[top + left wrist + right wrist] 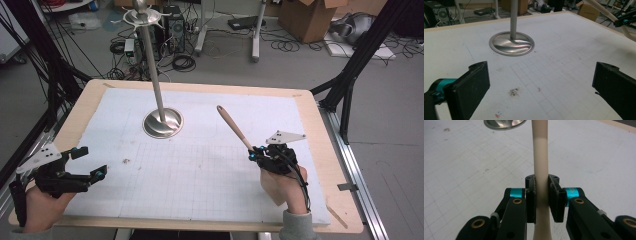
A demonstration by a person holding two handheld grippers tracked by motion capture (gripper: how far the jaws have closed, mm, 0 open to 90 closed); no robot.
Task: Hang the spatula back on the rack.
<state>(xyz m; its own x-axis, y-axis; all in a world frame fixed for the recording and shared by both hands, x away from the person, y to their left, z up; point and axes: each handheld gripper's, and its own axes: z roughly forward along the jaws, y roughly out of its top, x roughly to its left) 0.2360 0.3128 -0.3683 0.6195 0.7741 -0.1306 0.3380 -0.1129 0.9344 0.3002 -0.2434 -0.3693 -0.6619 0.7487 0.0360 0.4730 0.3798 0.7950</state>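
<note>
The right gripper (pixel 253 152) is clamped on a cream wooden handle (pixel 233 127), which slants up above the white table mat (pixel 200 175), right of the metal stand base (pixel 163 123). The left gripper (pixel 90 162) hovers with jaws wide apart, holding nothing.

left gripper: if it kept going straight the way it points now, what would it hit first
Probably the round metal base of the upright pole. It lies ahead between the open left gripper fingers, with bare white mat before it. Depth is unclear, so it might meet the mat first.
</note>
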